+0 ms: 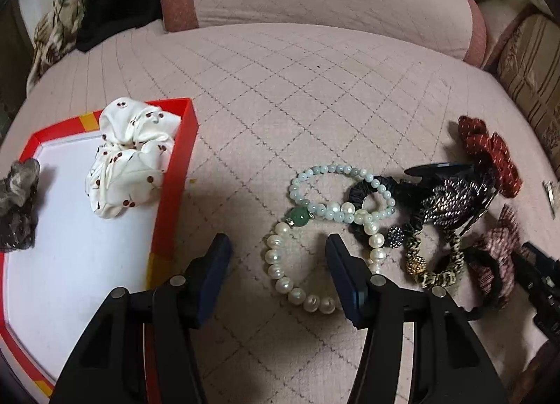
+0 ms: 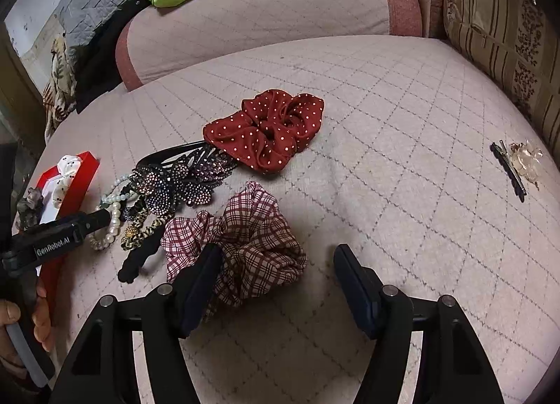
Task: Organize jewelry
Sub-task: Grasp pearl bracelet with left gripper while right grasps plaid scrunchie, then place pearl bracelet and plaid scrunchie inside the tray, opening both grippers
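Left gripper (image 1: 278, 253) hangs with its jaws spread wide and nothing between the pads, low over the white pearl bracelet (image 1: 297, 264), whose loop lies flat on the quilted pink sofa seat (image 1: 280, 89); the right finger covers part of that loop. A second bracelet of pale green beads (image 1: 329, 194) lies just beyond, touching the pearl one, its long axis running left to right across the seat. A black hair tie (image 1: 367, 190) overlaps its right end, and a leopard-print tie (image 1: 441, 271) lies beside them.

At the left edge of the seat sits a red box (image 1: 182, 166) with a white floor, its long side running away from the camera. A white scrunchie with cherries (image 1: 129, 162) rests against its far corner, and a grey-brown scrunchie (image 1: 17, 201) lies by its left wall.

Right gripper (image 2: 276, 264) is also wide open and empty, its left finger just over the edge of a plaid scrunchie (image 2: 252, 236). Beyond that lie a rhinestone flower clip (image 2: 175, 183) on a black headband and a red dotted scrunchie (image 2: 269, 131). Well apart, near the right edge of the seat, a black hair clip (image 2: 509, 167) points toward the front edge, with a clear flower piece (image 2: 526, 159) beside it.
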`<state>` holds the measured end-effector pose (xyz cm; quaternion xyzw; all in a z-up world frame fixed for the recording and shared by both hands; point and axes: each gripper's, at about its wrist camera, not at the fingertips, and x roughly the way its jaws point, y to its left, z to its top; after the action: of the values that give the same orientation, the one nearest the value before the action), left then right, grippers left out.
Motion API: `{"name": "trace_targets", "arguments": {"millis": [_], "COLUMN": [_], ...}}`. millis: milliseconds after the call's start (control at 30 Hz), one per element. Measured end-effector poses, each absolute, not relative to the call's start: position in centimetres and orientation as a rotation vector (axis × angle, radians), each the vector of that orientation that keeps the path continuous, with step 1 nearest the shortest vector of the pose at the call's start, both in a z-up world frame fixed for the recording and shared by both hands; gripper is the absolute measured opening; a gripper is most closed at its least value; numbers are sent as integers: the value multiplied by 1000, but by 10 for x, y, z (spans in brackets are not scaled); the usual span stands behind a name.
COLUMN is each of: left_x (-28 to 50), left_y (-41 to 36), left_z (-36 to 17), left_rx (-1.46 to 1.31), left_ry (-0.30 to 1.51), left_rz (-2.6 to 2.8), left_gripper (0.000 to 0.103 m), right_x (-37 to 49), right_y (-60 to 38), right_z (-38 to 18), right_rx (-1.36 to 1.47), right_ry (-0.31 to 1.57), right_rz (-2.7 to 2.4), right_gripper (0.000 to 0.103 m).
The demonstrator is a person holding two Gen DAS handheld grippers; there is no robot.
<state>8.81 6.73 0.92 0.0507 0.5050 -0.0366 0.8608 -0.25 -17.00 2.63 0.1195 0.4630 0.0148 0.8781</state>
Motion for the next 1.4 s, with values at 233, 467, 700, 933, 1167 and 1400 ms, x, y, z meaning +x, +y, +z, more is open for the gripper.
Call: {"name": "trace_targets", "arguments": {"millis": [233, 467, 700, 933, 1167, 1400], "left_x": [78, 55, 19, -13, -42, -63], "left_y": [52, 65, 81, 96, 122, 162], "left_z": [13, 28, 66, 105, 134, 151], "left_rx": [171, 64, -13, -7, -22, -110], "left_ry": [1049, 1097, 1059, 983, 928, 908], "left_rz": [-110, -150, -174, -181, -171, -139], "left_gripper": [9, 9, 9, 9, 9, 9], "right_x": [0, -9, -42, -73, -96, -114], "right_y": [-161, -155, -164, -163, -138, -99], "right_z": [24, 32, 55, 88, 121, 137], "right_rx": [205, 223, 274, 303, 266, 209], "right_ry": [962, 974, 946, 903, 854, 836], "right_rz": [5, 43, 34, 38, 77, 141], "right_gripper": [36, 15, 14, 14, 14, 14]}}
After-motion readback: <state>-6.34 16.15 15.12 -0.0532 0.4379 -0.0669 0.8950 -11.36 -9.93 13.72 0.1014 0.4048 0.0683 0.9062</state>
